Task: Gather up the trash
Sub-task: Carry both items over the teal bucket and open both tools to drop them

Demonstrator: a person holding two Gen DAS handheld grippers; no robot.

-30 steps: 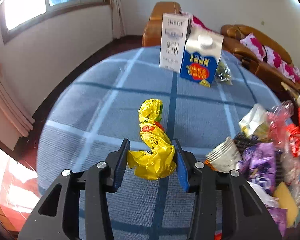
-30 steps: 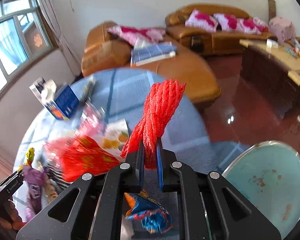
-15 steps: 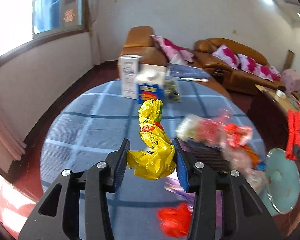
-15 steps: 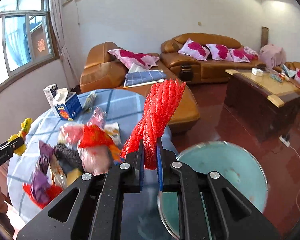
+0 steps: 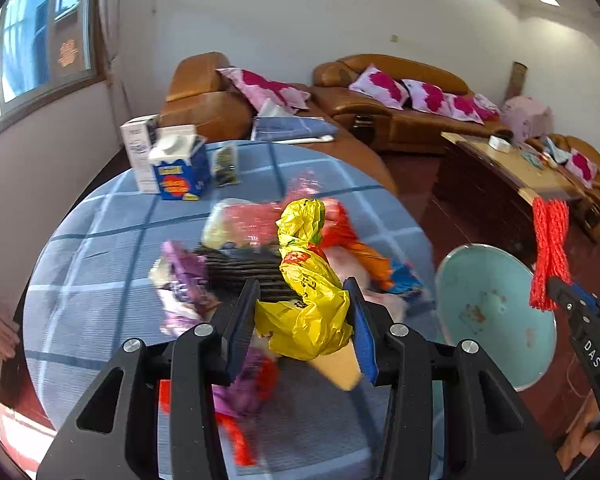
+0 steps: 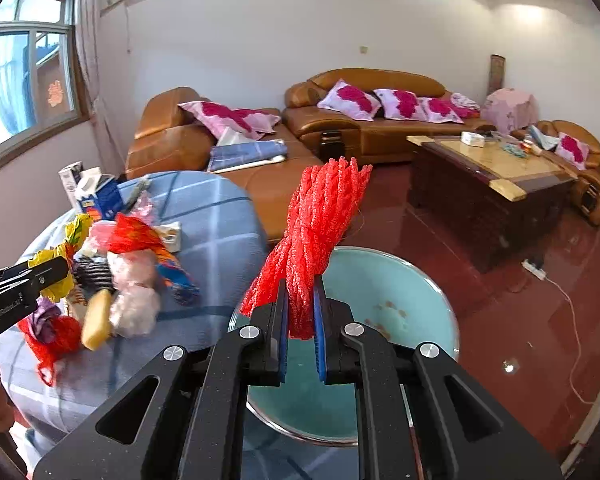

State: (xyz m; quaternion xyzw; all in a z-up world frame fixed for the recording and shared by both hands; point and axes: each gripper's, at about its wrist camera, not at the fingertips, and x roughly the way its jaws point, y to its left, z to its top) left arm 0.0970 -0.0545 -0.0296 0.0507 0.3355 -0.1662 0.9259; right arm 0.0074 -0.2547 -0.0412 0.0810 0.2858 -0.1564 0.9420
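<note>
The yellow plastic bag (image 5: 306, 292), judged light, soft and crushable, is pinched at its bunched lower end between the half-closed jaws of the left gripper (image 5: 304, 322), its long axis pointing up and away above the desk (image 5: 100, 240). The red mesh net (image 6: 314, 236), equally limp, is clamped near its base by the nearly closed right gripper (image 6: 301, 312), standing upright over the teal bin (image 6: 400, 300).

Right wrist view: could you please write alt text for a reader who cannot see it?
The right gripper is shut on a bundle of red mesh netting, above a light blue basin beside a round table with a blue checked cloth. At left, the left gripper holds a crumpled yellow plastic bag over a pile of wrappers; brown sofas stand behind.
</note>
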